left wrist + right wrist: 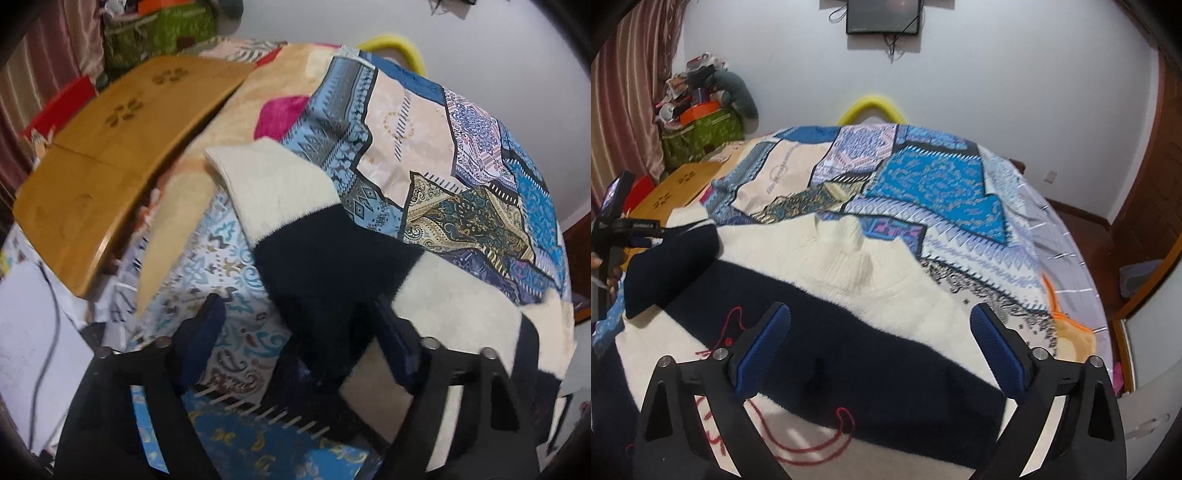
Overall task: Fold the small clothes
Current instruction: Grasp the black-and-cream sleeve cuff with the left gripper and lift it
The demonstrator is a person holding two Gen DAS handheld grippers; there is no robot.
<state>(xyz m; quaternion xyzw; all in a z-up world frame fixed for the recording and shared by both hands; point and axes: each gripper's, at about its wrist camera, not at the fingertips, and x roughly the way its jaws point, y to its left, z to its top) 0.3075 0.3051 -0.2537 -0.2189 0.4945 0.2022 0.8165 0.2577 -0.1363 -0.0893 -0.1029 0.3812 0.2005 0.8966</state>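
One fuzzy cream-and-navy knit sweater [871, 266] with red yarn stitching on patchwork-quilted bed [934, 184]; left tool [299, 325] released over navy sleeve, right tool [881, 325] released.

Sweater [827, 295] on bedspread [923, 184]

We observe a patchwork-print bedspread [934, 184] covering the bed. A wooden lap desk [110, 155] with cut-out paw patterns lies at the bed's left side. A green fabric bin [701, 138], piled with clutter, stands against the striped curtain [628, 103]. A wall-mounted screen [883, 16] hangs above a yellow curved tube [873, 107].
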